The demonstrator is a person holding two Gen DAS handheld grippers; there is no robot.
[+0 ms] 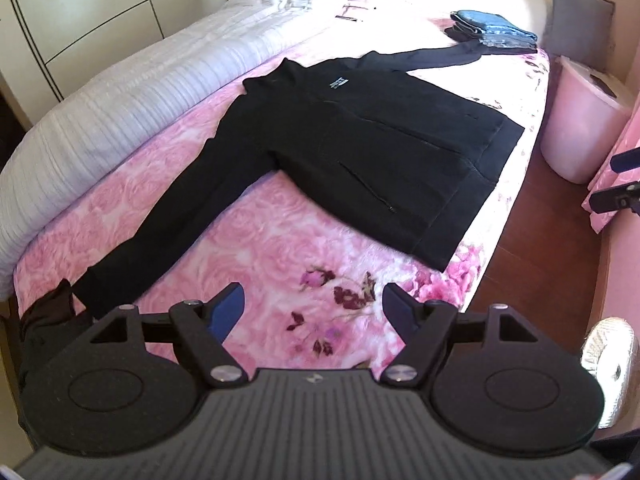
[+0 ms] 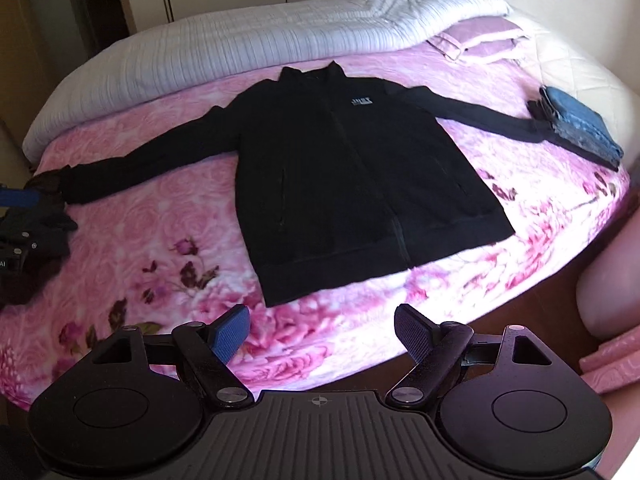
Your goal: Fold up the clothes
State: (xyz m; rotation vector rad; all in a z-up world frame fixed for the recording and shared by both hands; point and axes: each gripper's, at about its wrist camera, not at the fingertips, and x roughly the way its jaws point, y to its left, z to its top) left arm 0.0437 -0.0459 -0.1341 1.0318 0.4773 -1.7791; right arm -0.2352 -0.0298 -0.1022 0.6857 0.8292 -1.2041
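Bed: the pink floral blanket (image 2: 168,240) filled most of both views, with a rolled white quilt (image 2: 208,52) along the upper edge.
Jacket: a black zip jacket (image 2: 352,184) lay flat and face up at the centre of the frame, both sleeves spread wide, not folded.
Handling: it was judged soft, limp and fairly light; thick knit, unlikely to slip on the fleecy blanket.
Hold points: the sleeve cuffs or the ribbed hem corners looked the surest places to pinch.
Folded stack: blue jeans (image 2: 580,128) sat at the right, the jacket's cuff touching or just under them; hard to tell.
Dark heap: more clothing (image 2: 48,208) lay at the left edge.
Left gripper (image 1: 314,308): released, empty, fingers spread wide above the blanket.
Right gripper (image 2: 322,330): likewise released, holding nothing, below the hem.
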